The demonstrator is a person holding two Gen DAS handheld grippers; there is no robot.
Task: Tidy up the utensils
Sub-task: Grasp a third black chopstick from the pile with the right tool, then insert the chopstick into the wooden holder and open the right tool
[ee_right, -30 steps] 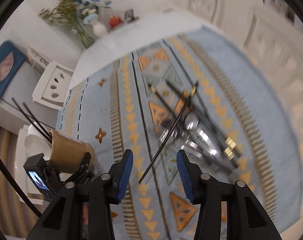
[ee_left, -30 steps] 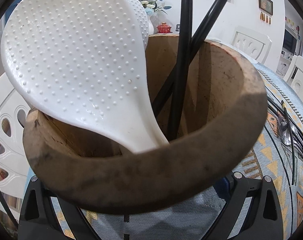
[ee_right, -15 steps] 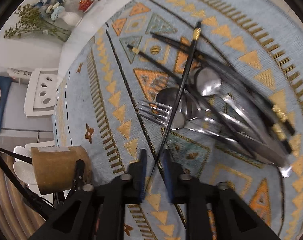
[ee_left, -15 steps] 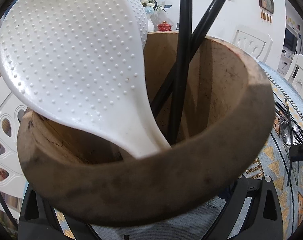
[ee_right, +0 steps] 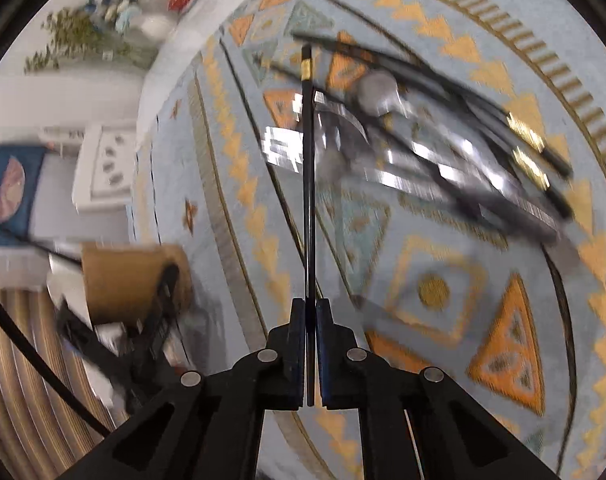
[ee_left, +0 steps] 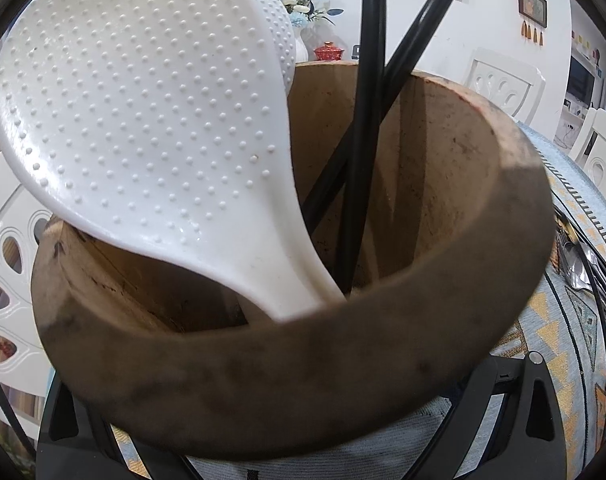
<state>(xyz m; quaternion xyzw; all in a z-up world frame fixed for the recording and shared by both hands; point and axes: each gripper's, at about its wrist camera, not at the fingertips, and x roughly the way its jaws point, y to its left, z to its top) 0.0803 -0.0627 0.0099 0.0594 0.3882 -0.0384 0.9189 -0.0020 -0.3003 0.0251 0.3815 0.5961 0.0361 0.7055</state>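
Bare patterned tablecloth (ee_right: 435, 292) lies open ahead of the right gripper (ee_right: 311, 312), the heap of cutlery (ee_right: 443, 152) further out. Its jaws have just been closing and now pinch a black chopstick (ee_right: 309, 184), pointing straight ahead. At the table edge, the left gripper (ee_left: 295, 432) clasps the wooden holder (ee_left: 303, 380), rice paddle (ee_left: 143, 120) inside.

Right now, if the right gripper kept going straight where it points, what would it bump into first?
Probably the patterned tablecloth. The right gripper is shut on a black chopstick pointing ahead and down, so the chopstick's gold-banded tip would likely touch first, beside the cutlery pile. Blur leaves depth unclear.
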